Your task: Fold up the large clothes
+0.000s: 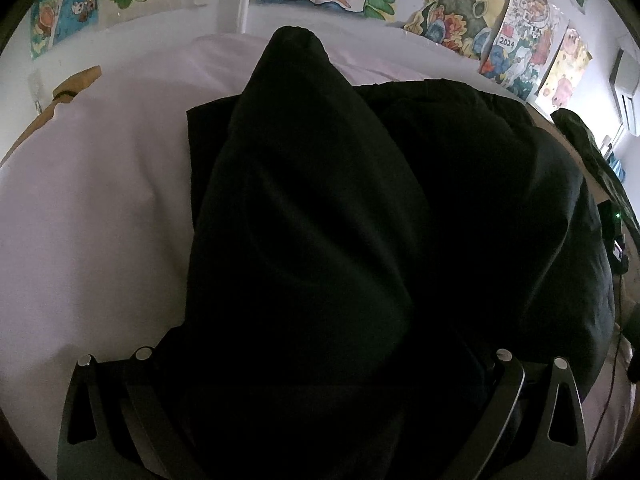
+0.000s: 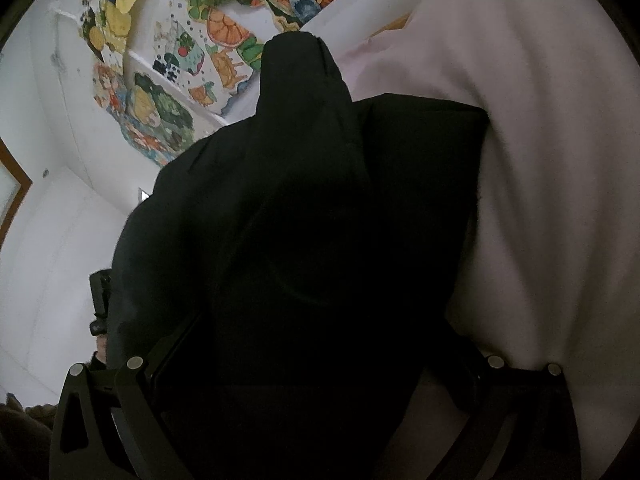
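A large black garment (image 1: pixel 400 208) lies partly on the pale pink bed sheet (image 1: pixel 88 216) and fills both views. In the left wrist view, black cloth rises in a peak over my left gripper (image 1: pixel 296 40), draped over the fingers and hiding them. In the right wrist view the same black garment (image 2: pixel 320 220) peaks over my right gripper (image 2: pixel 296 44), which is also covered by cloth. Both grippers appear shut on a gathered edge of the garment, held up off the sheet (image 2: pixel 540 160).
Colourful paintings (image 1: pixel 516 40) hang on the white wall behind the bed. A dark green garment (image 1: pixel 596 156) lies at the right edge. A wall air conditioner (image 1: pixel 626 80) is at far right. A black device (image 2: pixel 100 296) shows at left in the right wrist view.
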The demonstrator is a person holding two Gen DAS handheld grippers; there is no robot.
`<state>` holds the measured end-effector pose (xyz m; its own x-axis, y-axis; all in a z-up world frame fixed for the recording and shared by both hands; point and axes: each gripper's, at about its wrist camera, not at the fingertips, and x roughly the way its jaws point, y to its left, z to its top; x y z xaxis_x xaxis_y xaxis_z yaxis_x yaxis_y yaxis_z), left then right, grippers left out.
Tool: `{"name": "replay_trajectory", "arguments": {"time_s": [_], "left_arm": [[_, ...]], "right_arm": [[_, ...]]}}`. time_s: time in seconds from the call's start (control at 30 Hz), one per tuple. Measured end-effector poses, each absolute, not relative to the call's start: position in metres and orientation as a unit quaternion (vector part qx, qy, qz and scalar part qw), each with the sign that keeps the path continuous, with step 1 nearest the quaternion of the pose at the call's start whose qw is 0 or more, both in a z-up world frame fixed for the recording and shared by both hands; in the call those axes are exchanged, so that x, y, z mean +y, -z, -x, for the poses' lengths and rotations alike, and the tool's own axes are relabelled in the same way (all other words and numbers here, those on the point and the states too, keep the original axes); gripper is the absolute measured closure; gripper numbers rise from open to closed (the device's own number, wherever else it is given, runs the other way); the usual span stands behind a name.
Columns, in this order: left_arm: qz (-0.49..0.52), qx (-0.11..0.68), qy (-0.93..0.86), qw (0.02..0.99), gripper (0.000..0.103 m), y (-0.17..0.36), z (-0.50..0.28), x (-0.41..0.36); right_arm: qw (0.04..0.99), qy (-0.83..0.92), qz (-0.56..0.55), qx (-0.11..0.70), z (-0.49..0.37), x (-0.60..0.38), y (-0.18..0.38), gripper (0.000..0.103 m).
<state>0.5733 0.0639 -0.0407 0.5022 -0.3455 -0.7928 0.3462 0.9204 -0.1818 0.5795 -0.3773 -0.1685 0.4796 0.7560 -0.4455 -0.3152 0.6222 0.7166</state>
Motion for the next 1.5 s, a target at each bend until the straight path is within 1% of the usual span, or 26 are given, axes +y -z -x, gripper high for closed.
{"name": "replay_trajectory", "arguments": {"time_s": [0.2, 0.23, 0.27, 0.3, 0.4, 0.5, 0.87, 1.03, 1.1, 1.2, 1.37, 1.43, 1.5], "left_arm": [[0.002, 0.459, 0.201, 0.865, 0.001, 0.041, -0.572, 0.062], [0.002, 0.459, 0.201, 0.865, 0.001, 0.041, -0.572, 0.062], [0.003, 0.46, 0.201, 0.865, 0.001, 0.041, -0.571, 0.063], [0.003, 0.461, 0.201, 0.865, 0.001, 0.041, -0.57, 0.063], [0.003, 0.463, 0.201, 0.863, 0.001, 0.041, -0.568, 0.066], [0.004, 0.465, 0.202, 0.862, 0.001, 0.04, -0.567, 0.068], [0.018, 0.482, 0.194, 0.854, 0.002, 0.041, -0.573, 0.069], [0.01, 0.468, 0.19, 0.863, 0.019, 0.035, -0.571, 0.063], [0.004, 0.461, 0.184, 0.868, 0.029, 0.032, -0.568, 0.061], [-0.012, 0.449, 0.172, 0.877, 0.038, 0.027, -0.563, 0.057], [-0.038, 0.43, 0.155, 0.888, 0.048, 0.024, -0.556, 0.05], [-0.04, 0.425, 0.151, 0.891, 0.054, 0.023, -0.553, 0.048], [-0.036, 0.417, 0.149, 0.896, 0.065, 0.018, -0.552, 0.045]], "right_arm": [[0.817, -0.324, -0.249, 0.407, -0.584, -0.368, 0.165, 0.001], [0.817, -0.325, -0.247, 0.407, -0.584, -0.368, 0.165, 0.003], [0.817, -0.33, -0.245, 0.405, -0.584, -0.368, 0.164, 0.009], [0.817, -0.331, -0.244, 0.403, -0.583, -0.368, 0.163, 0.013], [0.819, -0.334, -0.241, 0.398, -0.582, -0.369, 0.162, 0.019], [0.825, -0.331, -0.228, 0.397, -0.581, -0.367, 0.16, 0.022], [0.833, -0.311, -0.205, 0.409, -0.584, -0.358, 0.154, 0.024], [0.85, -0.299, -0.17, 0.4, -0.574, -0.351, 0.145, 0.036], [0.86, -0.288, -0.143, 0.395, -0.569, -0.343, 0.139, 0.043], [0.878, -0.265, -0.088, 0.388, -0.56, -0.327, 0.13, 0.049], [0.9, -0.222, 0.007, 0.376, -0.548, -0.298, 0.119, 0.054], [0.904, -0.211, 0.024, 0.372, -0.545, -0.293, 0.117, 0.056], [0.907, -0.205, 0.032, 0.367, -0.544, -0.289, 0.115, 0.061]]}}
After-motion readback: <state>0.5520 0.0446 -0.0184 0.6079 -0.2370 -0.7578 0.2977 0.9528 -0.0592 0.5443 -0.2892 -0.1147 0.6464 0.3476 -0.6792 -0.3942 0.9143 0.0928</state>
